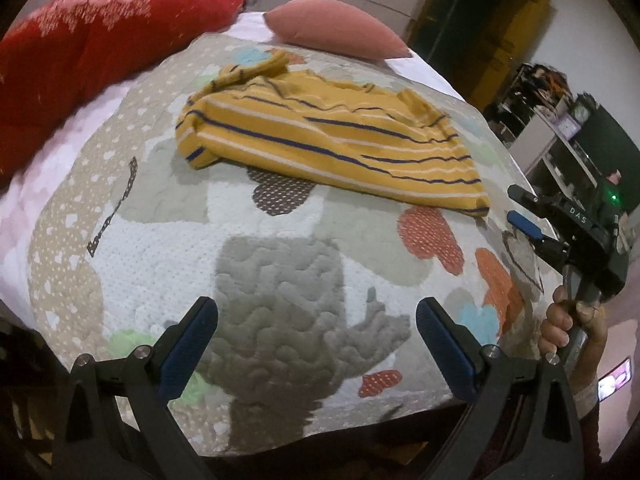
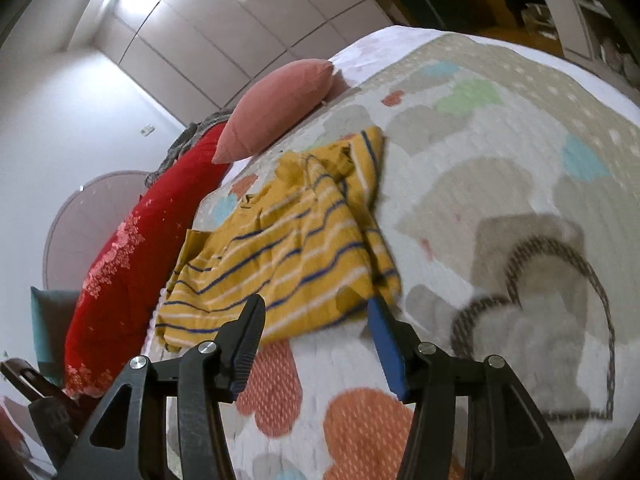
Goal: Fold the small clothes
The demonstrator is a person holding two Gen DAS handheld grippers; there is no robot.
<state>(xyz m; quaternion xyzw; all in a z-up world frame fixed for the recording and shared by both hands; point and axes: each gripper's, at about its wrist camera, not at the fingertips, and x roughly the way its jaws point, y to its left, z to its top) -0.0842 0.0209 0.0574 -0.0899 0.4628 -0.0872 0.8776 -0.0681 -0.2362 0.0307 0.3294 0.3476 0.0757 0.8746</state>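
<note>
Nearest the left wrist camera, the left gripper [image 1: 316,344] has its jaws spread wide over bare patchwork quilt [image 1: 280,280], nothing between them. Only this view shows the right gripper [image 1: 520,208] from outside, gripped by a hand [image 1: 560,324] at the quilt's right edge, jaws parted and empty. The right wrist view shows those jaws apart just short of the garment's hem. One yellow striped shirt [image 1: 320,136] lies loosely folded mid-quilt, touching neither gripper. Beyond it: one pink cushion [image 1: 336,28], one red pillow [image 1: 100,48]; only the right view adds one teal cushion [image 2: 50,316].
</note>
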